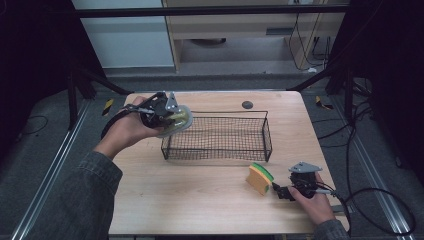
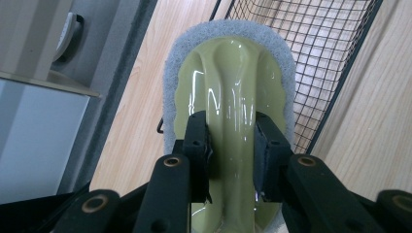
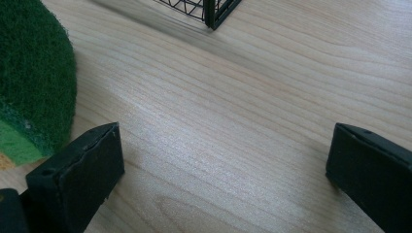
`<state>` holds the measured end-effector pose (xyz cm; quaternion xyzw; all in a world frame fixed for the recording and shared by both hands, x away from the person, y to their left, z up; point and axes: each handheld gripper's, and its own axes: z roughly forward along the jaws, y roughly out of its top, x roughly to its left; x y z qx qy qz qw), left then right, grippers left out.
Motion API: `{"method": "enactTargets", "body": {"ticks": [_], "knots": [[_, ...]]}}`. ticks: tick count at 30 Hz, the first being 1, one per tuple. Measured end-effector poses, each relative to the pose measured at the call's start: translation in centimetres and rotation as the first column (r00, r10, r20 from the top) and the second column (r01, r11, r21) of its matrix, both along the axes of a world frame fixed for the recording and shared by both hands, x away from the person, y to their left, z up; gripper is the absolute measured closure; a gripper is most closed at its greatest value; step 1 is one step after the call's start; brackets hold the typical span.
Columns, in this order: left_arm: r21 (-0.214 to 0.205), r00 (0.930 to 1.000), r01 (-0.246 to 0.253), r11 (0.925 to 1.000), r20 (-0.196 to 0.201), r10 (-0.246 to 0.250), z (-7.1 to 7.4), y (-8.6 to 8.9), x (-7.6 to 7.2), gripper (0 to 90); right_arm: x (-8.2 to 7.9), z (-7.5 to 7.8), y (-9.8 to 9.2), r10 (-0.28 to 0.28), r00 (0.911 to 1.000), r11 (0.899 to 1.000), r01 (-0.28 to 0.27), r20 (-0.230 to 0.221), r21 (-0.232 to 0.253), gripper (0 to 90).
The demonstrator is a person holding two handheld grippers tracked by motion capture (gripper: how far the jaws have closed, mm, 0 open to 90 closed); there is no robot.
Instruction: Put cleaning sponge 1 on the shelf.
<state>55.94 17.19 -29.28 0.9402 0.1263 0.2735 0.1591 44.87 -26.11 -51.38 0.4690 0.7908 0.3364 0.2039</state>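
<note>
Left hand-held gripper (image 1: 167, 116) is sitting at the far-left corner of the wire basket (image 1: 220, 137) in the high view, clamping a pale green scrubber (image 1: 177, 121) just above the basket's rim. Near the worktop (image 1: 200, 195) front, the right hand-held gripper (image 1: 280, 191) is resting low beside a yellow and green sponge (image 1: 260, 178).

Looking along the left gripper view, the jaws are pressing on the scrubber's (image 2: 228, 97) glossy green handle ridge, its grey pad edging it, with the basket (image 2: 330, 63) mesh beyond.

Looking along the right gripper view, the jaws are standing wide apart over bare worktop (image 3: 233, 121), gripping nothing; the sponge (image 3: 34, 77) is lying just beside one jaw, and a basket (image 3: 214, 12) corner is showing farther off.
</note>
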Motion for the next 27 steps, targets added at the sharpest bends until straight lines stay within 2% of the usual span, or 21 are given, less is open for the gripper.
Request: {"method": "enactTargets", "body": {"ticks": [12, 27], "knots": [[0.017, 0.9984, 0.049, 0.9986, 0.027, -0.05, -0.4, -1.0, 0.3, 70.9, 0.0, 0.0, 0.0, 0.002, 1.0, 1.0, -0.002, -0.001, 0.0, 0.5], [0.031, 0.996, 0.083, 0.9961, 0.031, -0.084, -0.8, -2.0, 0.1, 70.8, 0.0, 0.0, 0.0, 0.002, 1.0, 1.0, -0.002, -0.001, 0.0, 0.5]]}}
